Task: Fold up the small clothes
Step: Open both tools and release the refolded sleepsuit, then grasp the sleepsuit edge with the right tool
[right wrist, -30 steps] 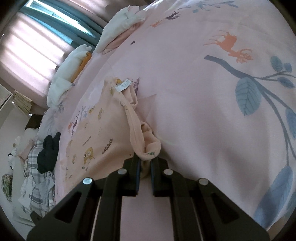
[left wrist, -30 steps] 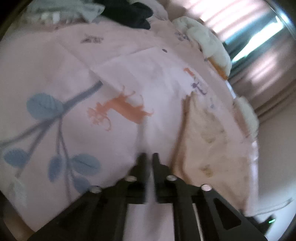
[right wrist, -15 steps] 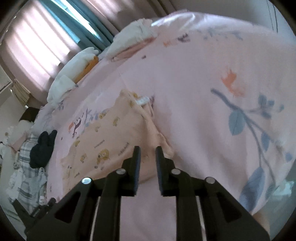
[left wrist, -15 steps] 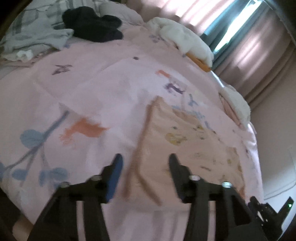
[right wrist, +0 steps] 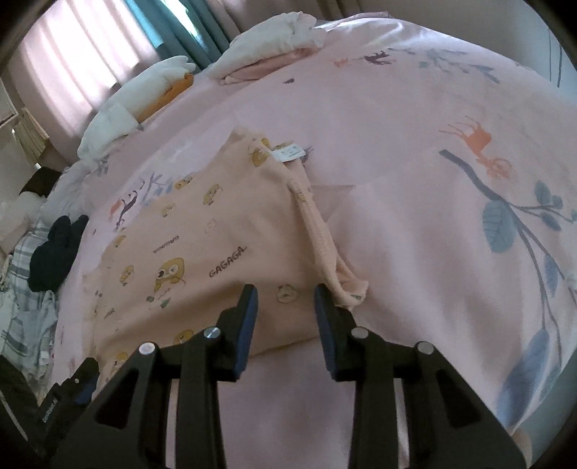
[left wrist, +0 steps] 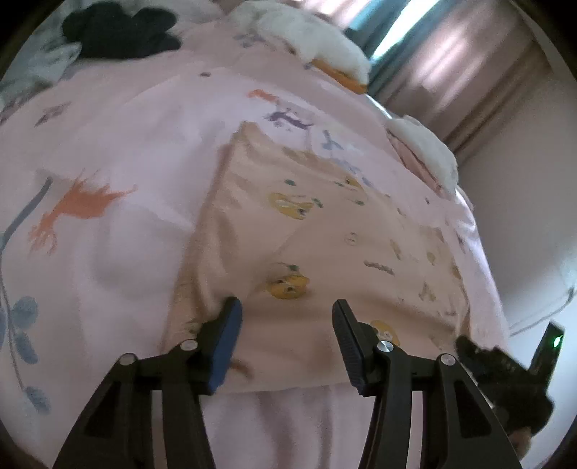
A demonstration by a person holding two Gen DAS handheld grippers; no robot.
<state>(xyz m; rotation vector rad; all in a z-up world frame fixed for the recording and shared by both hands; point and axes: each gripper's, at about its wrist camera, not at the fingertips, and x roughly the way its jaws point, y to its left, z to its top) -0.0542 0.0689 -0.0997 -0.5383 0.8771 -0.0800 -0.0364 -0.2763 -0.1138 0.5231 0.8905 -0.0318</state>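
Right wrist view: peach garment spread flat on the pink bedspread, printed side up, care label at the far edge toward 12 o'clock, a ribbed sleeve trailing down its side at 1 o'clock. Right gripper with fingers parted, clamped on nothing, poised just over the near hem; the sleeve's cuff just beside the outer finger, whether touching it cannot be told.

Left wrist view: same garment, filling the field from 12 to 3 o'clock, its long folded edge running toward 11 o'clock. Left gripper spread wide, empty, straddling the near hem — blue-padded finger at the garment's corner at 10 o'clock, contact uncertain because of blur.

Judged early in the fold: cloth laid out and smoothed, possibly one side already turned in along that edge, sleeve loose, no compact bundle yet. Left to do, likely: tucking the sleeve, folding hem toward collar. Dark clothing and a plaid piece heaped well apart at the far end — seemingly awaiting a turn.
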